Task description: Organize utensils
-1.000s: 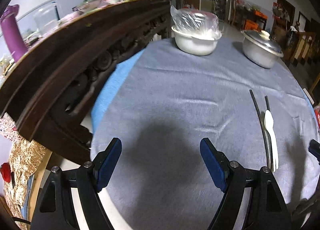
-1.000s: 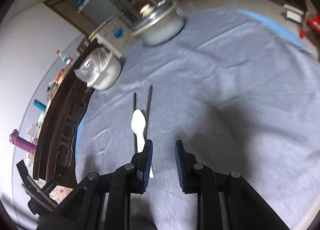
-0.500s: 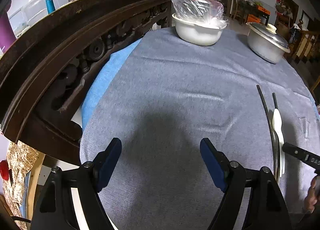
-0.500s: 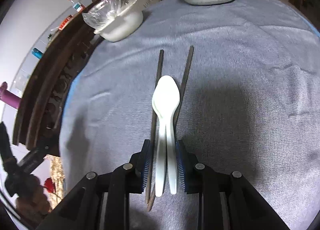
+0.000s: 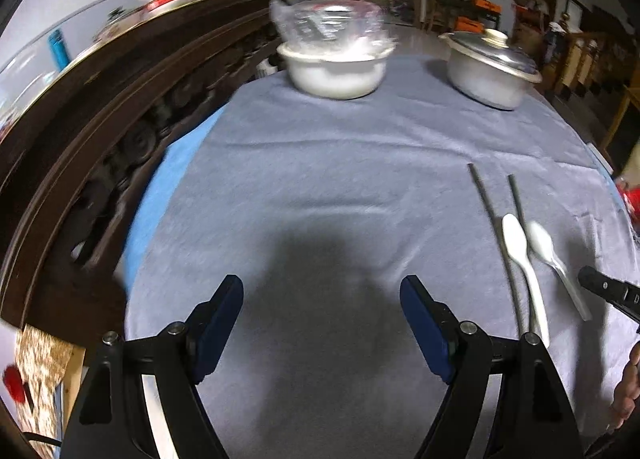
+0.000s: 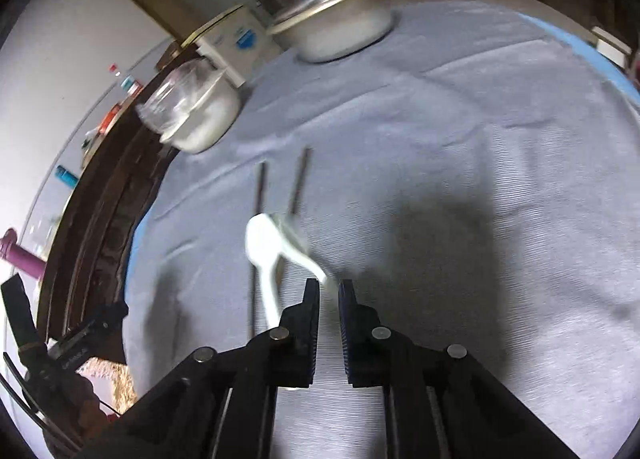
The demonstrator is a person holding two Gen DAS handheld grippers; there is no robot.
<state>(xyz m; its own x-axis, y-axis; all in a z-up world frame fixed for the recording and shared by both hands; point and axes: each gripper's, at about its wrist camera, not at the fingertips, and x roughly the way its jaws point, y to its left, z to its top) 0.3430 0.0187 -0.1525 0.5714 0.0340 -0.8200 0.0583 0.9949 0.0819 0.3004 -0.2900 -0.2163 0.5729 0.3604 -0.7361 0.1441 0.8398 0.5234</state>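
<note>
Beside the chopsticks (image 5: 486, 203), my right tongs (image 6: 329, 289) pinch one white spoon (image 5: 554, 259); left tongs (image 5: 322, 295) gape. Next, I think, lay it straight.

tablecloth (image 5: 320, 179): matt woven cloth | spoons (image 5: 516, 243): glossy white plastic | pot (image 5: 488, 71): dull metal

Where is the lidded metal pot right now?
In the left view the pot stands at the table's far right, beside the white bowl.
</note>
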